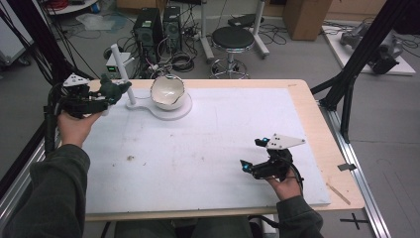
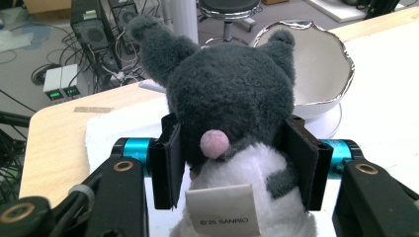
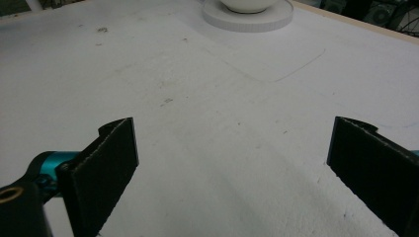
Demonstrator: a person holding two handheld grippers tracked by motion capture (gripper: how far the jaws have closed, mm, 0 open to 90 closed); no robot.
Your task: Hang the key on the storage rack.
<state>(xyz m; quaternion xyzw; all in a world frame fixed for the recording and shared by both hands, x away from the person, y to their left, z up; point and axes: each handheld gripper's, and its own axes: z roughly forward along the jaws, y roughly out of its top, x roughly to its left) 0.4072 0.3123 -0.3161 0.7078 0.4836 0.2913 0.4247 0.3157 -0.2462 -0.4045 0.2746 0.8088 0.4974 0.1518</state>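
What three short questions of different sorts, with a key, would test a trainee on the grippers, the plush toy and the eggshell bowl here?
1. True or false: the left gripper is shut on the grey plush toy.
2. The right gripper is: A open, B shut on the bowl, C shut on a cloth.
3. What stands just beyond the toy?

Key: 1 true. 2 A; it sits low over the white table cover. 3 the white eggshell-shaped bowl on its round white base.
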